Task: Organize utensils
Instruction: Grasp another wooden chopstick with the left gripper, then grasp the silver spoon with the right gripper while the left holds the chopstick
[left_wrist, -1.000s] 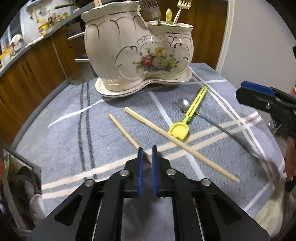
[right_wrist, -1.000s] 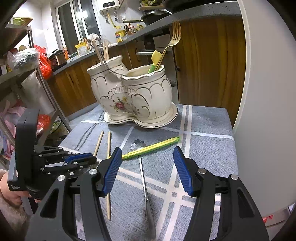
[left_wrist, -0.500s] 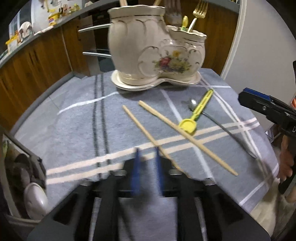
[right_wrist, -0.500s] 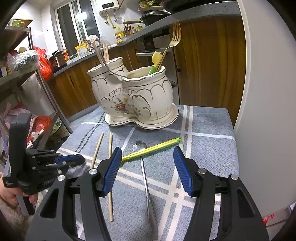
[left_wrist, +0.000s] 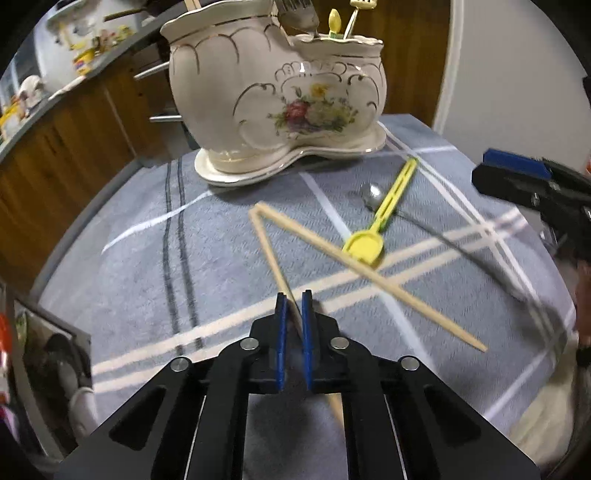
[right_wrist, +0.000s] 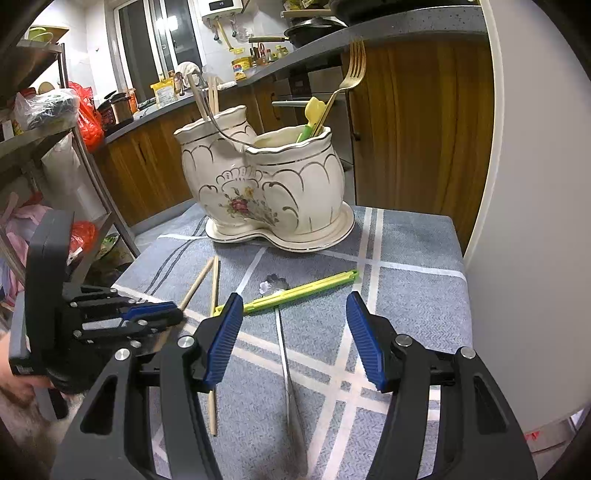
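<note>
Right wrist: grey striped tablecloth (right_wrist: 406, 240), wooden kitchen cabinets (right_wrist: 417, 122) behind.

No legible text

Packets and bottles on the counter (right_wrist: 240, 66) beyond the claw carry labels; all too blurred to read.

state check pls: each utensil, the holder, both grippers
left gripper: just closed, shut on near chopstick
near chopstick: gripped
far chopstick: flat on cloth
yellow spoon: lying across metal spoon
metal spoon: flat
holder: upright, forks inside
right gripper: open, empty
</note>
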